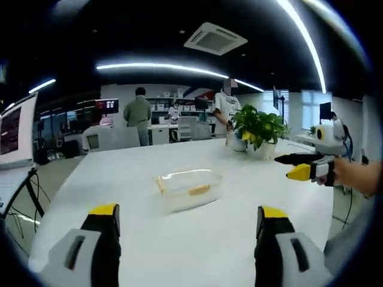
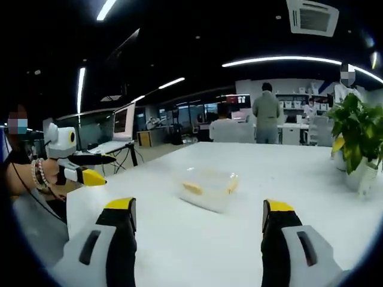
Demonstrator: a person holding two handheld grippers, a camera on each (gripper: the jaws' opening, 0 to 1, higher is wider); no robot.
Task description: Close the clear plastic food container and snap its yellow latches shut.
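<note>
The clear plastic food container [image 1: 189, 189] sits in the middle of the white tabletop [image 1: 149, 161] w/ its lid on top & a yellow latch [image 1: 199, 190] on its near side. The left gripper [image 1: 188, 224] & right gripper [image 2: 197, 218] are both wide open, holding nothing, a bit back from the box. A green plant [image 1: 258, 127] in a white pot stands farther back.

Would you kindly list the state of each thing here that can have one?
Clear container: lid on, resting on the white table, untouched.
Yellow latch: too small to tell whether it is snapped.
Left tongs: open, empty.
Right tongs: open, empty.
Potted plant: upright on the table.
</note>
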